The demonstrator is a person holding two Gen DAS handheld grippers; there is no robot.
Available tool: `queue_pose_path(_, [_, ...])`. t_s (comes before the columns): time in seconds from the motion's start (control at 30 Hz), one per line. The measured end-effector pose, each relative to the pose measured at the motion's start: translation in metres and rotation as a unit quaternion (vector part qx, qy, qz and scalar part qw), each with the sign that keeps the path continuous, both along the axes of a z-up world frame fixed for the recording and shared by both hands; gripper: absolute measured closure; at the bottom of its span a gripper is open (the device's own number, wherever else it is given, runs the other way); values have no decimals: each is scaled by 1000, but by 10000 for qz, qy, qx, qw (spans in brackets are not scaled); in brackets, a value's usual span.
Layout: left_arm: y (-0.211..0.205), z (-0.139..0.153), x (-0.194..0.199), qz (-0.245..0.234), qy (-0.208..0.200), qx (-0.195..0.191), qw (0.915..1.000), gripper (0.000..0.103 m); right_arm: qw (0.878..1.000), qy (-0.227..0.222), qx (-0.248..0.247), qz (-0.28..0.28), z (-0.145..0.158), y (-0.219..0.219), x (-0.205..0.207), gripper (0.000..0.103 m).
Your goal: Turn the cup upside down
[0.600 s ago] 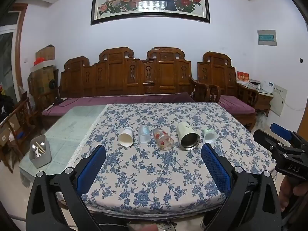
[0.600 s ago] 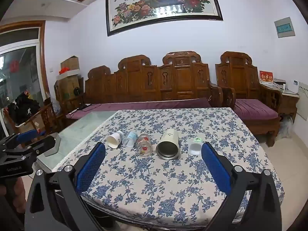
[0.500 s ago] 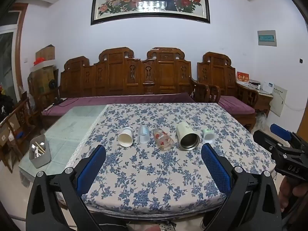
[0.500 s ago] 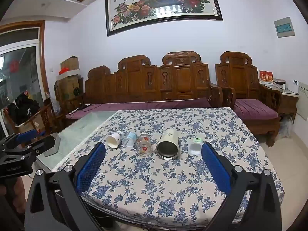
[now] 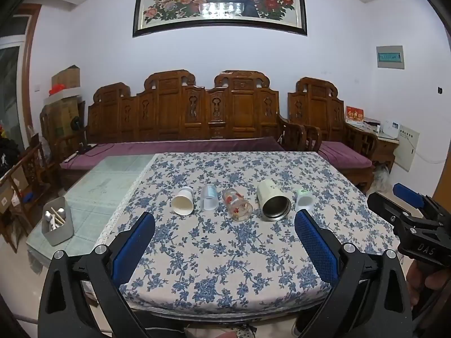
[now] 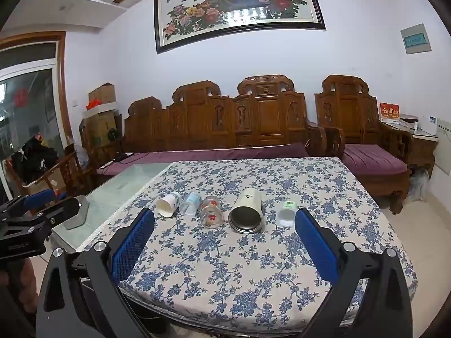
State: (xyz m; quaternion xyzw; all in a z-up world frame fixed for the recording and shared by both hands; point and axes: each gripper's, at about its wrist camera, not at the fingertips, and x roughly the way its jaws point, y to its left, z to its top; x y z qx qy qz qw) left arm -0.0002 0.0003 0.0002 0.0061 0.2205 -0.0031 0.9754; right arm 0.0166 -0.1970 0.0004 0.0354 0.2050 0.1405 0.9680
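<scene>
Several cups lie on their sides in a row on the flowered tablecloth (image 5: pixel 225 253), mouths toward me: a white paper cup (image 5: pixel 183 204) (image 6: pixel 168 204), a clear plastic cup (image 5: pixel 209 200) (image 6: pixel 191 203), a glass with red print (image 5: pixel 237 208) (image 6: pixel 211 211), a cream steel-lined mug (image 5: pixel 273 203) (image 6: pixel 246 210) and a small white cup (image 5: pixel 304 199) (image 6: pixel 286 213). My left gripper (image 5: pixel 225 249) is open and empty, well short of the row. My right gripper (image 6: pixel 225 249) is open and empty, also short of the row.
A grey utensil caddy (image 5: pixel 57 225) stands on the bare glass tabletop (image 5: pixel 112 180) at the left. A carved wooden sofa (image 5: pixel 197 118) with purple cushions runs behind the table. The right gripper shows at the right edge of the left wrist view (image 5: pixel 414 225).
</scene>
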Motion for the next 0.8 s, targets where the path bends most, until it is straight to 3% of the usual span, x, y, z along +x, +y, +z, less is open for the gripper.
queue_pose_path(0.8, [-6,4,1,-2,-22,-34,10000,7,10000,-37,13,-9,1,2,-1,2])
